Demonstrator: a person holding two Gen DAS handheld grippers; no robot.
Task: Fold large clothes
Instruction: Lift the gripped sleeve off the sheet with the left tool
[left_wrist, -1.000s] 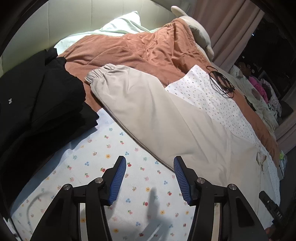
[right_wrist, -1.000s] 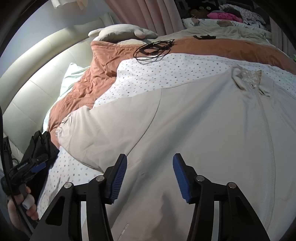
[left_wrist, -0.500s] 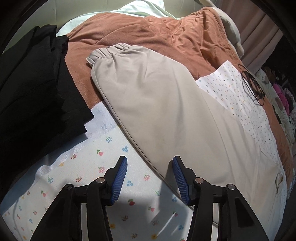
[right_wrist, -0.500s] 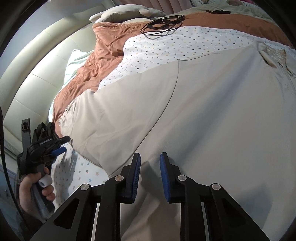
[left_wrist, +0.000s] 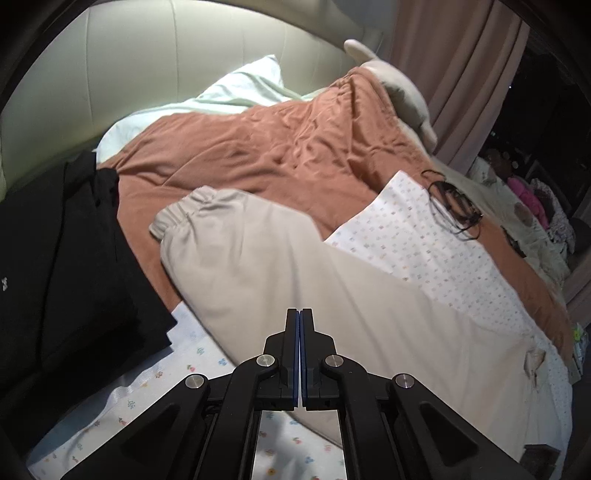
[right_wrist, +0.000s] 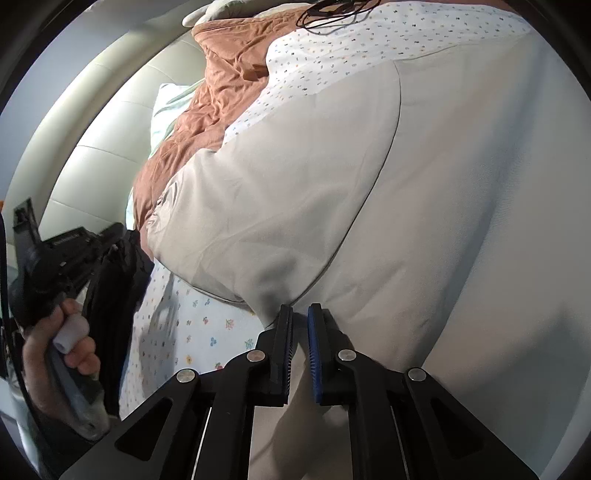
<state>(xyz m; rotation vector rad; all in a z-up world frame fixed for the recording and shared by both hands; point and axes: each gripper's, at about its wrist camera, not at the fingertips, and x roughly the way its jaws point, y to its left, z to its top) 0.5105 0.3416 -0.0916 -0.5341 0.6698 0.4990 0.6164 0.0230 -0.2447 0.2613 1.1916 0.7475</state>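
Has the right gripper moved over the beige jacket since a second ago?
Yes. The right gripper has come down toward the beige jacket, at the underarm where sleeve meets body beside the floral sheet; its jaws are closing on that fabric.

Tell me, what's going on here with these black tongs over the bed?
A person is folding a large beige jacket spread on a bed, with a two-finger gripper in each hand. The left gripper has its blue pads pressed together over the sleeve's lower edge; whether cloth is pinched I cannot tell. The right gripper is closing at the underarm, fabric between its fingers. Folded black clothes lie beside the sleeve.
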